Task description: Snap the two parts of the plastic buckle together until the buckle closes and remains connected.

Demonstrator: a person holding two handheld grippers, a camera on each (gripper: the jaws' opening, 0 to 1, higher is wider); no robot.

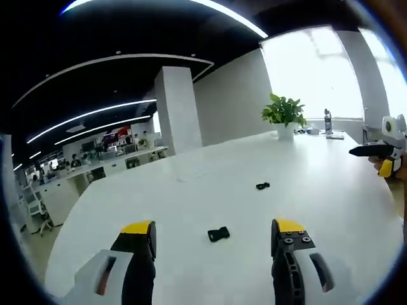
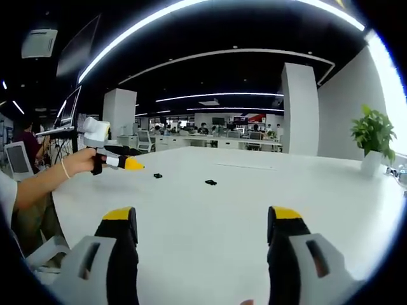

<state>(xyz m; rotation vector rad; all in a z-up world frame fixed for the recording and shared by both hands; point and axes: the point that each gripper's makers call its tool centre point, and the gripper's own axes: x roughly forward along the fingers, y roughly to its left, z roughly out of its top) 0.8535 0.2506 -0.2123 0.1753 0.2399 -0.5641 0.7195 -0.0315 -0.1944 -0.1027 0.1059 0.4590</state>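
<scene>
Two black buckle parts lie apart on the white table [image 1: 191, 203]. In the left gripper view, the nearer part [image 1: 218, 234] rests just ahead of my left gripper [image 1: 215, 230], whose yellow-tipped jaws stand wide open around nothing. The second part [image 1: 262, 185] lies farther off to the right. The right gripper [image 1: 381, 155] enters at that view's right edge. In the right gripper view, both parts [image 2: 158, 175] [image 2: 210, 182] are small and distant on the table [image 2: 210, 222]. My right gripper [image 2: 201, 222] is open and empty. The left gripper [image 2: 130, 164], held by a hand [image 2: 79, 162], hovers beside the left part.
A potted plant [image 1: 283, 114] [image 2: 374, 136] stands in a white pot at the table's far end, with a bottle [image 1: 328, 121] and small items near the window. A white pillar [image 1: 178, 108] and office desks with people fill the background.
</scene>
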